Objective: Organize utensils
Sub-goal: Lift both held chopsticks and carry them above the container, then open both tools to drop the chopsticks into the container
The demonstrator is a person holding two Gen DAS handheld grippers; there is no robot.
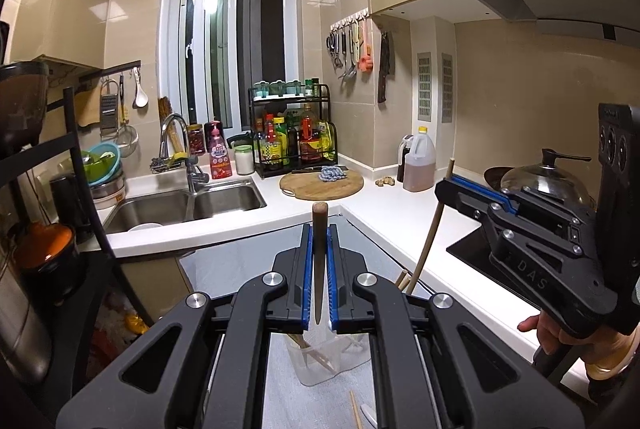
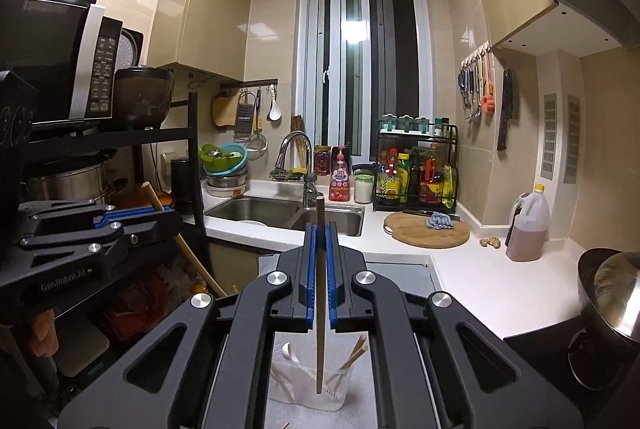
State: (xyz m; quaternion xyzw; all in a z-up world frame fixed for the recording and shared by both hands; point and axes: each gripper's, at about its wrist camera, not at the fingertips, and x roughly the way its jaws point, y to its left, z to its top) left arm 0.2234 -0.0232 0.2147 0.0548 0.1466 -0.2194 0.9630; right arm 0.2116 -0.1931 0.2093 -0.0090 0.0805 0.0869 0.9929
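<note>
Both claws are clamped on utensils above a clear plastic container. Left claw (image 1: pixel 319 261) has its blue pads (image 1: pixel 307 269) pressed together on a knife (image 1: pixel 319 277) held upright: the brown wooden handle sticks up past the fingertips and the thin metal blade points down toward the container (image 1: pixel 320 369). Seen from the right wrist view, this same claw (image 2: pixel 160 215) sits at the left edge in front of a black shelf unit (image 2: pixel 192 149), with the knife's handle poking up above it at a slant.

Right claw (image 2: pixel 320 269) is closed on a long pale wooden stick (image 2: pixel 320 309), likely a chopstick, which stands upright between the blue pads (image 2: pixel 330 269); its lower end hangs inside the container (image 2: pixel 312 381). In the left wrist view the right claw (image 1: pixel 452 185) comes in from the right, held by a hand (image 1: pixel 560 333), and the stick runs down from it at a slant toward the container.

Inside the container lean several wooden chopsticks (image 2: pixel 354 353) and a white spoon (image 2: pixel 289 353). The container stands on a pale cloth (image 1: pixel 288 389), where another chopstick (image 1: pixel 355 411) lies loose near the lower edge.

Farther back, from left to right along the white desk (image 1: pixel 400 213): a double steel sink (image 1: pixel 188 205) with a tap (image 1: pixel 176 137), a black rack of bottles (image 1: pixel 296 145), a round wooden board (image 1: pixel 322 185), a jug of oil (image 1: pixel 420 161), and a wok with a glass lid (image 1: pixel 544 181) on the stove at the right.
</note>
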